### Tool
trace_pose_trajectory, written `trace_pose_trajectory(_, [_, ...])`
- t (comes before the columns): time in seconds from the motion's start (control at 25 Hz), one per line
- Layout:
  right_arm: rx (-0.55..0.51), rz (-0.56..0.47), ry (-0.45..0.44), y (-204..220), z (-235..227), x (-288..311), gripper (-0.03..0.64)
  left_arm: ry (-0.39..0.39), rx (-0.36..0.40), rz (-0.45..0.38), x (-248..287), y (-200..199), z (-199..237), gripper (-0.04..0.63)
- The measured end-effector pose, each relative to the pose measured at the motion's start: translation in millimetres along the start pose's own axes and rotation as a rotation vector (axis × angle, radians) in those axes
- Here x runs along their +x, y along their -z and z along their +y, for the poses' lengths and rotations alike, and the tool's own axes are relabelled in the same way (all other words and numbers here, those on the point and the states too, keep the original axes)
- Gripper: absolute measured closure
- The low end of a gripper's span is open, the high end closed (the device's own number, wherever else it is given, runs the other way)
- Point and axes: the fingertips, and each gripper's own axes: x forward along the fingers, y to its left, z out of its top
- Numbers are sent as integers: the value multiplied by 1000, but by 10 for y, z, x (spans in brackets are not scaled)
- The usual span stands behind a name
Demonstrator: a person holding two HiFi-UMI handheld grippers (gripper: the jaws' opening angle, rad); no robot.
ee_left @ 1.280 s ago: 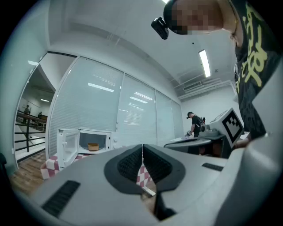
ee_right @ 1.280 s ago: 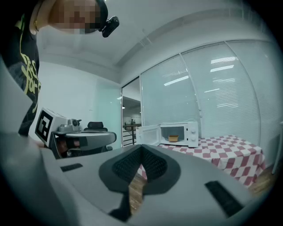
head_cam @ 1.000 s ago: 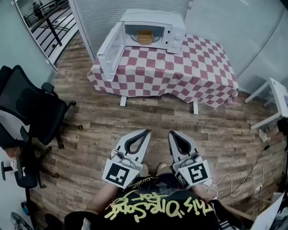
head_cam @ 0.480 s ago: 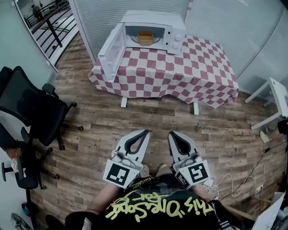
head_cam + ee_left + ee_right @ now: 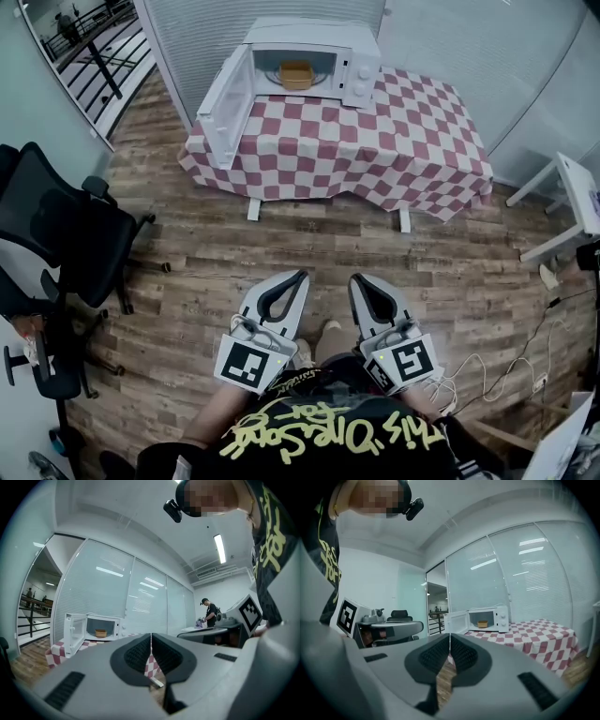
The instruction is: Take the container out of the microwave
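A white microwave [image 5: 319, 49] stands at the far left corner of a table with a red-and-white checked cloth [image 5: 375, 141]; its door [image 5: 225, 101] hangs open to the left. Inside sits a small tan container [image 5: 296, 73], also visible in the left gripper view as the container [image 5: 100, 633] and in the right gripper view as the container [image 5: 482, 624]. My left gripper [image 5: 302, 276] and right gripper [image 5: 356, 278] are held side by side close to my body, far short of the table. Both are shut with nothing between the fingers.
A black office chair [image 5: 66, 234] stands at the left on the wooden floor [image 5: 281, 244]. A white side table [image 5: 572, 211] and loose cables [image 5: 506, 375] lie at the right. Glass walls with blinds stand behind the microwave. A person [image 5: 211, 613] stands far off at another desk.
The table and microwave have slid slightly up and left in the head view as my head shifted. Both grippers stay where they were, shut.
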Motion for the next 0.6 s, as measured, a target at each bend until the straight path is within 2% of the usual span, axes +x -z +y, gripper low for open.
trace_pose_trajectory(0.32, [-1, -6, 8, -27, -5, -35, 606, -12, -18, 6, -43, 0, -6, 583])
trace_pose_trajectory(0.6, [-7, -27, -11, -59, -36, 57, 606, -23, 7, -1, -7, -12, 55, 583])
